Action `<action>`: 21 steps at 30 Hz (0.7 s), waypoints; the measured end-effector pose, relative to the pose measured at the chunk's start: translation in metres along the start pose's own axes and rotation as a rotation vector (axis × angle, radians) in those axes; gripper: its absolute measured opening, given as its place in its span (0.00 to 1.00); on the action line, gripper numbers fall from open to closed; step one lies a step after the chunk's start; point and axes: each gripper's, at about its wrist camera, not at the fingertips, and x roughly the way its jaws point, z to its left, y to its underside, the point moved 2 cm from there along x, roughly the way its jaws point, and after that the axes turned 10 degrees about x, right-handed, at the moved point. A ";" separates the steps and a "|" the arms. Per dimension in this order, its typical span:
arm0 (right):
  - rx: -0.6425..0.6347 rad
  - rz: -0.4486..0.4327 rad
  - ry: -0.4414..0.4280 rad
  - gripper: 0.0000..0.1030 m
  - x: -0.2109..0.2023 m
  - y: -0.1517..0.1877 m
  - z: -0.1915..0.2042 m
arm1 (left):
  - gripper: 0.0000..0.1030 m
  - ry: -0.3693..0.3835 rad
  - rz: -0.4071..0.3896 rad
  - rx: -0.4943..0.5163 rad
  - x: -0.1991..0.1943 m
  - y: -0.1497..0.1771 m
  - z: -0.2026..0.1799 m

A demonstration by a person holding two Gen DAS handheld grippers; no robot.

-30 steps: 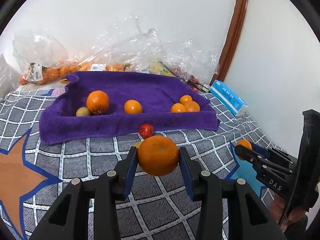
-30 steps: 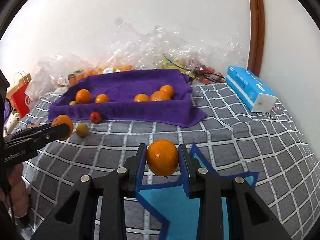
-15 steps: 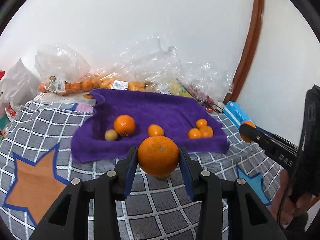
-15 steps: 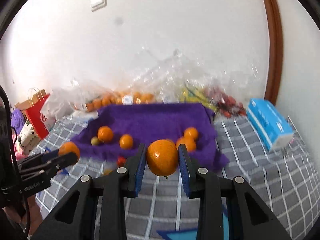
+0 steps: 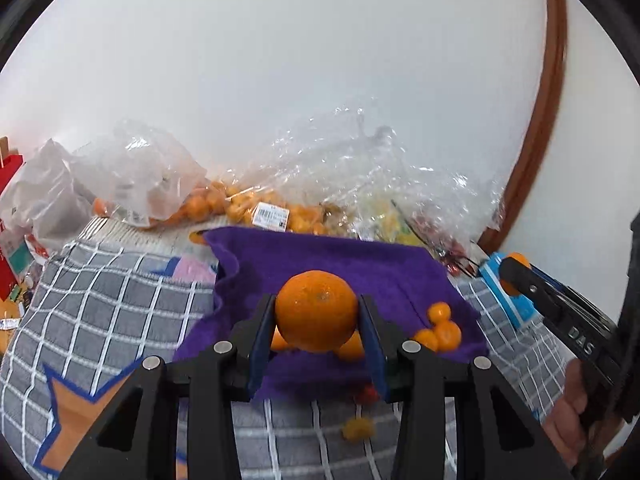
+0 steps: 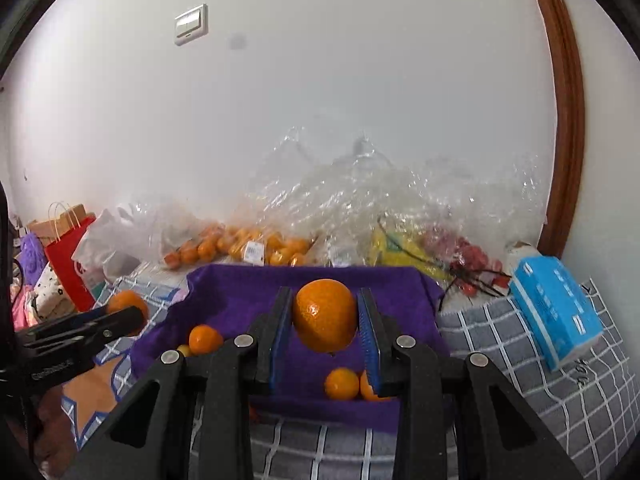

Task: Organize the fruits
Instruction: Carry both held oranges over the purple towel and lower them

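I had the left gripper (image 5: 316,316) and right gripper (image 6: 324,320) each clamped on a round orange mandarin above the purple towel-lined tray's (image 6: 240,292) near edge; next: lower, release inside.

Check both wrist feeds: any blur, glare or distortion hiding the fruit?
Left wrist view: the small yellow fruit on the grey checked blanket is smeared; fisheye bends the brown door frame. Right wrist view: crumpled clear plastic bags glint, veiling their contents.
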 end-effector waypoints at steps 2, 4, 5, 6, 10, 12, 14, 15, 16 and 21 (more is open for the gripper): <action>0.002 -0.006 -0.002 0.31 0.008 -0.002 -0.002 | 0.38 0.006 0.001 -0.017 0.012 -0.004 0.001; 0.007 0.003 -0.004 0.31 0.017 -0.001 -0.006 | 0.38 0.007 0.001 -0.032 0.025 -0.006 0.002; 0.014 0.012 -0.003 0.31 0.023 0.002 -0.009 | 0.38 0.005 0.001 -0.041 0.033 -0.005 0.003; 0.019 0.024 0.001 0.31 0.029 0.005 -0.013 | 0.38 0.005 0.004 -0.047 0.038 -0.004 0.004; 0.041 0.082 0.041 0.31 0.050 0.017 -0.031 | 0.38 0.009 0.020 -0.056 0.054 0.007 0.008; 0.056 0.084 0.049 0.31 0.054 0.018 -0.038 | 0.38 0.007 0.024 -0.047 0.060 0.011 0.008; 0.079 0.094 0.043 0.31 0.057 0.020 -0.044 | 0.38 0.019 0.024 -0.053 0.063 0.014 0.009; 0.083 0.099 0.039 0.31 0.060 0.022 -0.045 | 0.38 0.025 0.022 -0.059 0.064 0.015 0.009; 0.085 0.103 0.038 0.31 0.062 0.024 -0.046 | 0.38 0.031 0.018 -0.062 0.064 0.016 0.010; 0.075 0.132 0.026 0.31 0.072 0.035 -0.045 | 0.38 0.040 0.011 -0.048 0.067 0.021 0.007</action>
